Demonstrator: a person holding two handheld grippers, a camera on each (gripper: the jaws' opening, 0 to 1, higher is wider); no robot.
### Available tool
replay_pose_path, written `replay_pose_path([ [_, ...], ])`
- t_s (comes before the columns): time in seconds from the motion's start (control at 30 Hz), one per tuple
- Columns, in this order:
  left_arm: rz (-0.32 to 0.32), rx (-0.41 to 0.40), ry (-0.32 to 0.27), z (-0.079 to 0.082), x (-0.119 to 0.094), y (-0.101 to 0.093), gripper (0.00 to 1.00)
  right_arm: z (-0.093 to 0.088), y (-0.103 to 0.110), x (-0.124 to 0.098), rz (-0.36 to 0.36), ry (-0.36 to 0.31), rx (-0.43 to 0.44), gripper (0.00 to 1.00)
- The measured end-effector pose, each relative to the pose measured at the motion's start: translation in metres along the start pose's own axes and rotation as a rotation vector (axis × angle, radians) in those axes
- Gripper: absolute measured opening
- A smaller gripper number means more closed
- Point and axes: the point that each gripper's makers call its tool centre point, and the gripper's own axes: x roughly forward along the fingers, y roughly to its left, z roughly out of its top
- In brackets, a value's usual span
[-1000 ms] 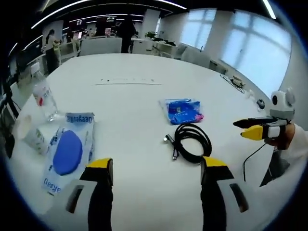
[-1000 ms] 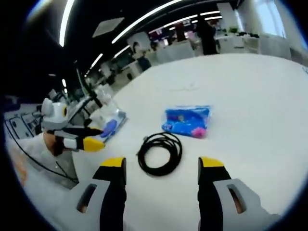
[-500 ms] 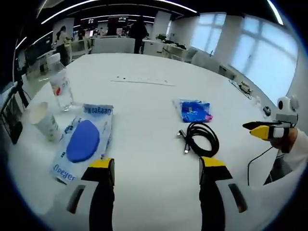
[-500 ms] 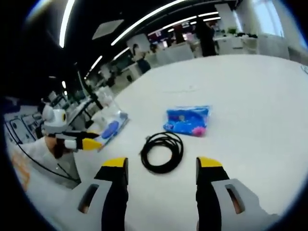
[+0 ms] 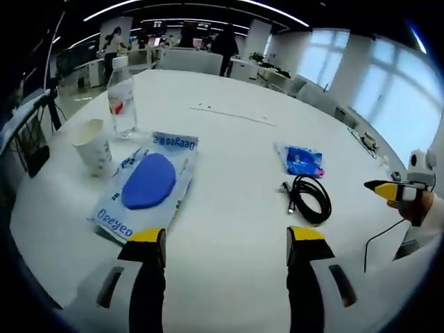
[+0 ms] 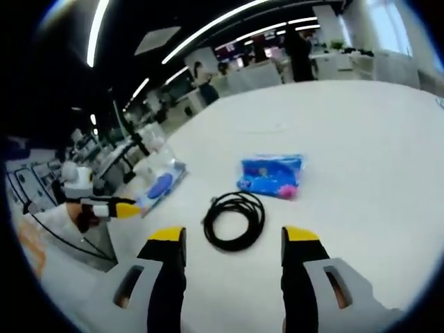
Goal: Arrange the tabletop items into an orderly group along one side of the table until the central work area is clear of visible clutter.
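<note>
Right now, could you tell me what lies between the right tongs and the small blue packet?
The coiled black cable lies between the right tongs and the small blue packet, in the right gripper view.

White table (image 5: 229, 139), black cable (image 5: 310, 198), blue-and-pink packet (image 5: 302, 159), white pouch (image 5: 147, 183) with blue oval.

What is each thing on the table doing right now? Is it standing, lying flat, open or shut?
water bottle: standing upright, cap on.
paper cup: standing upright, open top.
white packet with blue pad: lying flat.
small blue packet: lying flat.
black cable: coiled, lying flat.
left gripper: open, holding nothing.
right gripper: open, holding nothing.
</note>
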Motion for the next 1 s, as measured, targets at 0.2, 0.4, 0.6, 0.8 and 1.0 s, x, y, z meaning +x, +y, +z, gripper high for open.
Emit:
replay_pose_path([
  [0.2,0.021,-0.046,-0.013,-0.007,-0.003,0.004,0.71,0.015,0.009,0.008,0.048,0.035,-0.072,0.54],
  [0.4,0.030,-0.078,-0.015,-0.012,-0.003,0.010,0.71,0.040,0.018,0.022,0.107,0.067,-0.148,0.53],
  [0.6,0.050,-0.098,-0.027,-0.011,-0.010,0.019,0.71,0.062,0.038,0.040,0.195,0.126,-0.272,0.52],
  [0.8,0.072,-0.112,-0.021,-0.017,-0.014,0.032,0.70,0.086,0.058,0.056,0.295,0.202,-0.408,0.52],
  [1.0,0.086,-0.149,-0.017,-0.022,-0.016,0.040,0.69,0.119,0.074,0.078,0.335,0.196,-0.467,0.51],
])
